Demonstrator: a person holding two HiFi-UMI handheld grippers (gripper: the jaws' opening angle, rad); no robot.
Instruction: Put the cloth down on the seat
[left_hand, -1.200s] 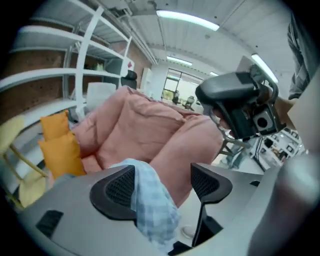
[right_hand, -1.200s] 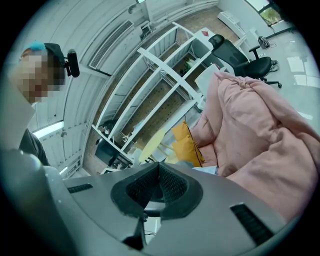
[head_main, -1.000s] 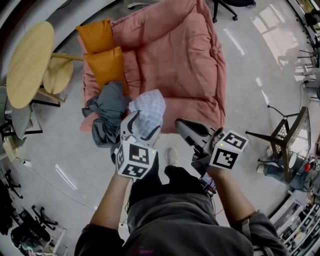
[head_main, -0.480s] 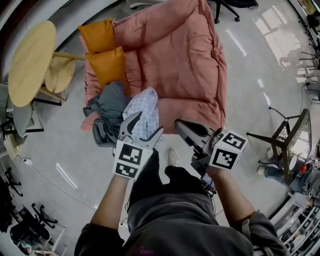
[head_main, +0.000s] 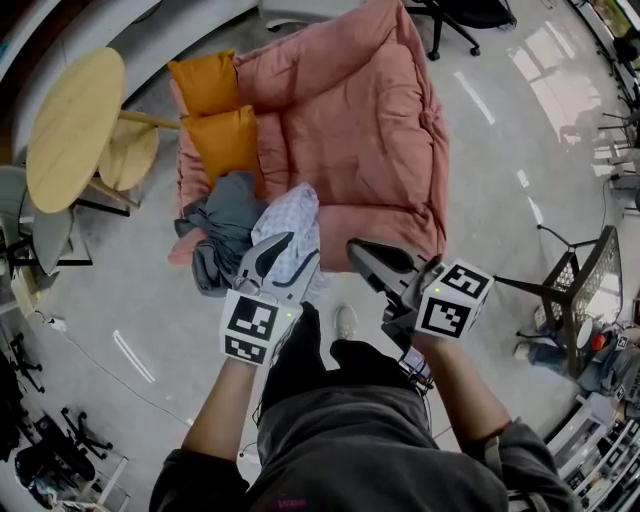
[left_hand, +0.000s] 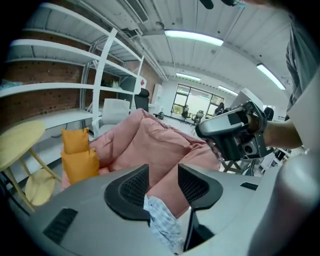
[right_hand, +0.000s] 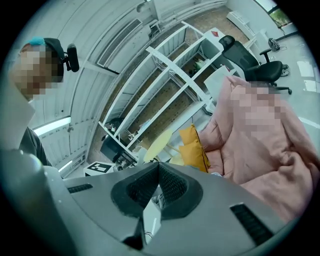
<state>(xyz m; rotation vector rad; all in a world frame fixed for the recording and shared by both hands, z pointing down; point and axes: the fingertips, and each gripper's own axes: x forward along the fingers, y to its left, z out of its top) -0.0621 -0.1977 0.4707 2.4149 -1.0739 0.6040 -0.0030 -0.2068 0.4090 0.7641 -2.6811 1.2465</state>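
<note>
The checked white cloth (head_main: 288, 222) lies crumpled on the front left edge of the pink sofa seat (head_main: 350, 130), beside a grey garment (head_main: 225, 215). My left gripper (head_main: 290, 248) hovers right at the cloth's near edge, its jaws closing. A fold of the cloth (left_hand: 162, 220) shows low in the gap near the jaws' base, and the pads do not press on it. Beyond the left gripper (left_hand: 163, 172) the pink seat (left_hand: 150, 145) fills the view. My right gripper (head_main: 352, 245) is shut and empty, held off the seat's front edge; its tips (right_hand: 158, 166) meet.
Two orange cushions (head_main: 225, 140) rest at the sofa's left side. A round wooden table (head_main: 70, 130) and a stool (head_main: 125, 150) stand left of it. A wire-frame chair (head_main: 580, 270) is at the right, an office chair (head_main: 450, 15) behind the sofa. White shelving (right_hand: 170, 85) lines the wall.
The left gripper's wide jaws have narrowed and drawn back slightly toward me. The cloth has settled lower onto the seat's front edge. The right gripper has stayed put.
</note>
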